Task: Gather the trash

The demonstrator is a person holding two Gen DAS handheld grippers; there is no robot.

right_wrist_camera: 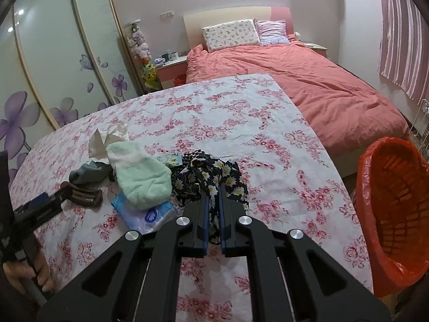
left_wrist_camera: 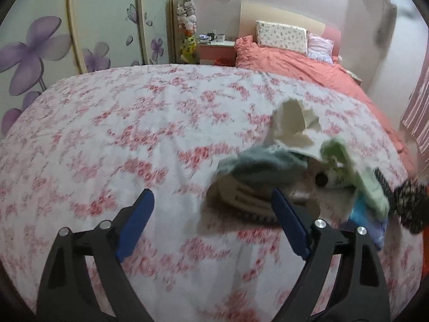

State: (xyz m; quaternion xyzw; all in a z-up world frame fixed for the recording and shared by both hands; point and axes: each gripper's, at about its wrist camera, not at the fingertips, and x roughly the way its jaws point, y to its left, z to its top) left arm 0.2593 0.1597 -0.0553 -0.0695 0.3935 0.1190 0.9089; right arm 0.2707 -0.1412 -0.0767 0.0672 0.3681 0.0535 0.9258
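The right gripper (right_wrist_camera: 214,187) has its jaws clenched on a dark floral cloth (right_wrist_camera: 211,177), a bunch of which is pinched between the blue pads while the rest spreads out ahead of the tips and to both sides of them on the bench (right_wrist_camera: 268,112), which is covered in a pink-flowered sheet.

Left of those jaws lies a small heap. A pale green towel (right_wrist_camera: 139,177) touches the floral cloth's left edge. A blue-and-white tissue packet (right_wrist_camera: 146,214) lies partly under the towel's near end. A grey cloth (right_wrist_camera: 88,174) lies further left, and a crumpled white tissue (right_wrist_camera: 107,139) sits beyond the towel. A brown hair claw clip (right_wrist_camera: 85,196) lies at the heap's near left side. To the right of the jaws, off the bench edge, stands a bin with a red liner (right_wrist_camera: 391,201), mouth open toward the camera.

The left gripper (left_wrist_camera: 211,206) has its jaws released and spread wide, nothing pressed between them. The hair clip (left_wrist_camera: 241,201) lies just ahead, by the right-hand jaw's tip, with the grey cloth (left_wrist_camera: 262,166) beyond it, the white tissue (left_wrist_camera: 292,126) further still, and the green towel (left_wrist_camera: 359,177) off to the right. This view is blurred. In the right wrist view a hand (right_wrist_camera: 29,273) holds the left gripper's handle at the lower left edge.

Past the bench stands a bed (right_wrist_camera: 308,86) with a coral cover.
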